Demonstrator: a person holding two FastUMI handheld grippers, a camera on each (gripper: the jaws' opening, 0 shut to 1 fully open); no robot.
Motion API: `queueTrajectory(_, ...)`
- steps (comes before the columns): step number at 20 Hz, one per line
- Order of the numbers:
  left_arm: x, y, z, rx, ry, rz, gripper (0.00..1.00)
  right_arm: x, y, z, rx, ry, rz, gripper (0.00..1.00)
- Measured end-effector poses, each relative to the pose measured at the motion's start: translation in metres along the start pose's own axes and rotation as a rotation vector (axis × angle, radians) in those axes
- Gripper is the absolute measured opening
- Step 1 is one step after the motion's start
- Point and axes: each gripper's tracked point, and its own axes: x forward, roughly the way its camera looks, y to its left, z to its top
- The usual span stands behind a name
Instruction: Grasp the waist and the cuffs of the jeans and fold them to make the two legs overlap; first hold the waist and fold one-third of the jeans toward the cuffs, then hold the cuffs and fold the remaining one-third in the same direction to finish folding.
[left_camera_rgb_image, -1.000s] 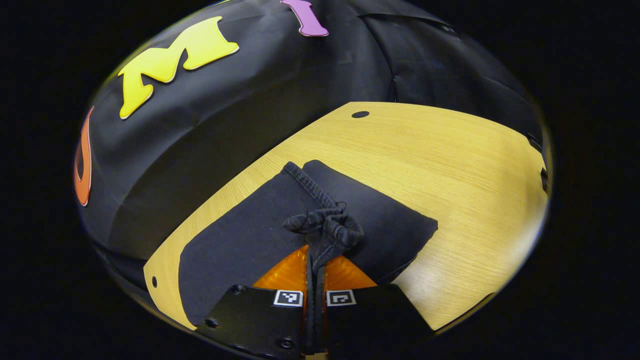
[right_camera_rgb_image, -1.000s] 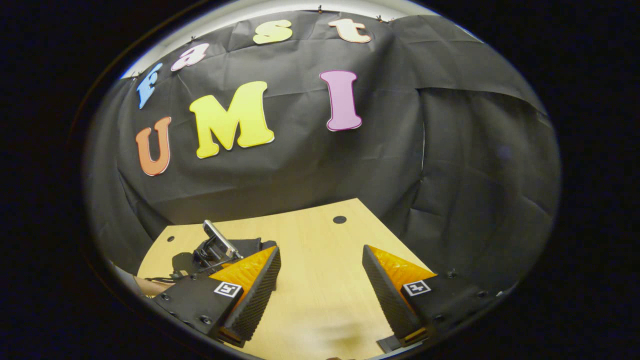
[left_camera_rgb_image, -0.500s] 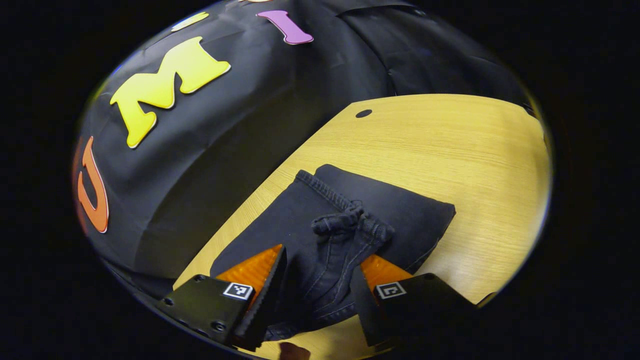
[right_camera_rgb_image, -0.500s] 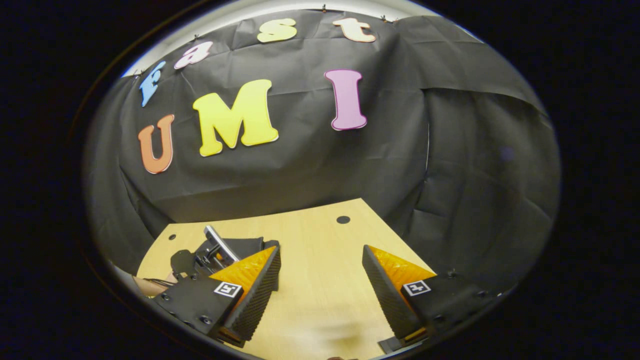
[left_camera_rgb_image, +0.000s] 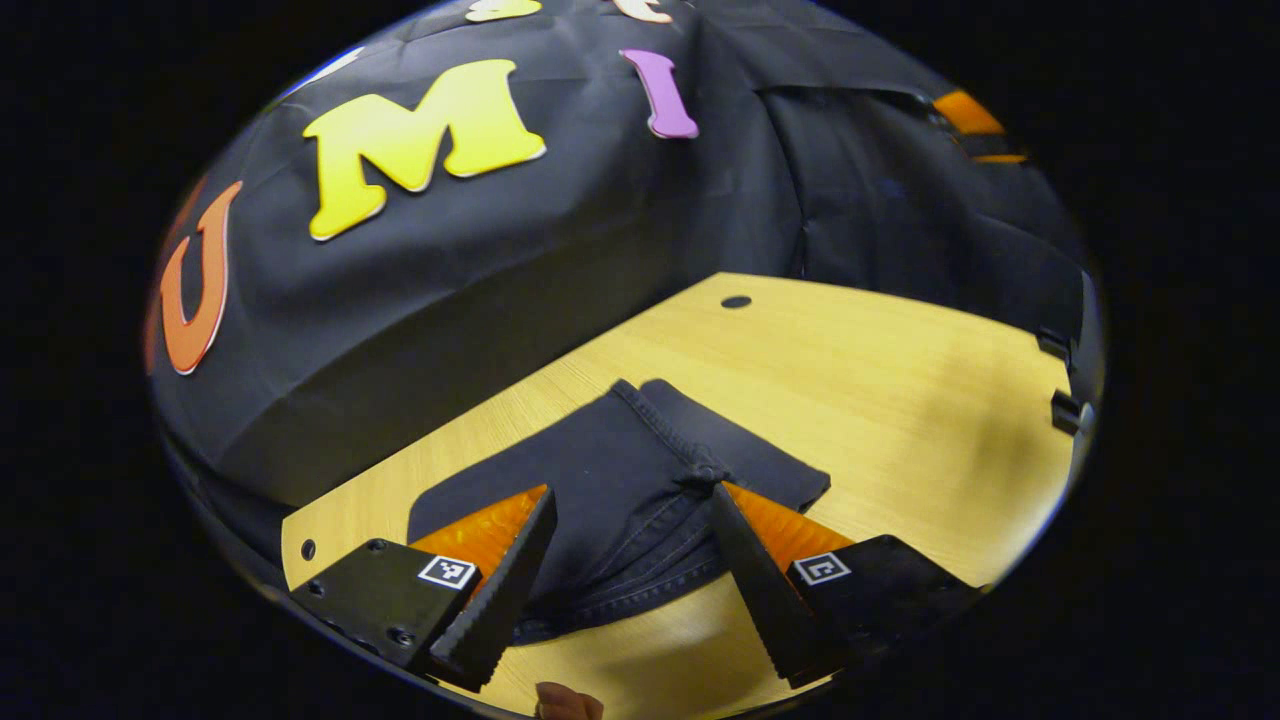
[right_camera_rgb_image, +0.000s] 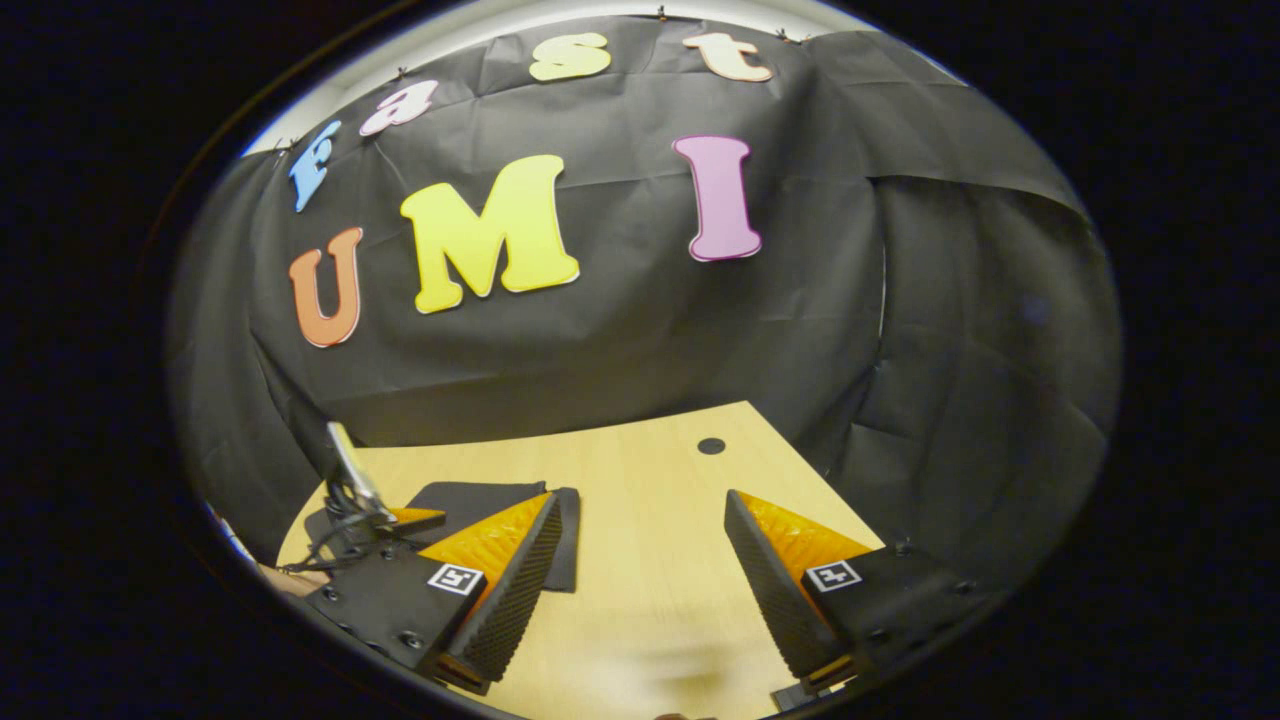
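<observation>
Folded jeans (left_camera_rgb_image: 620, 480) flat on table (left_camera_rgb_image: 900, 380). Left gripper (left_camera_rgb_image: 625, 585) spread, holding nothing, jeans at 12 o'clock. Right gripper (right_camera_rgb_image: 640, 590) spread likewise.

No legible text — just coded square tags on both grippers' fingers (left_camera_rgb_image: 447, 571).

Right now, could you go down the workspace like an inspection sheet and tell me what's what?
Surface: wooden table, with small round holes.
Job's things: dark jeans lying folded flat on the table.
Clutter: nothing seen.
Grippers: left gripper open, its fingers either side of the jeans' near edge, not pressing. Right gripper open over bare table, apart from the jeans.
Cables: thin wires by the left gripper, seen in the right gripper view.
Surroundings: black cloth wall behind the table.
</observation>
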Motion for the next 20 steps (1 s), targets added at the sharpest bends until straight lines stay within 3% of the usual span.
queueTrajectory(9,-0.09,0.105,0.093,-0.214,-0.263,0.243,0.99,0.037,0.08,0.029,-0.037,-0.053,0.153,0.98)
queueTrajectory(12,-0.114,0.125,0.112,-0.253,-0.343,0.293,0.99,0.045,0.114,0.048,-0.033,-0.096,0.208,1.0)
queueTrajectory(20,-0.173,0.165,0.153,-0.336,-0.461,0.437,0.98,0.043,0.162,0.095,-0.019,-0.246,0.267,0.98)
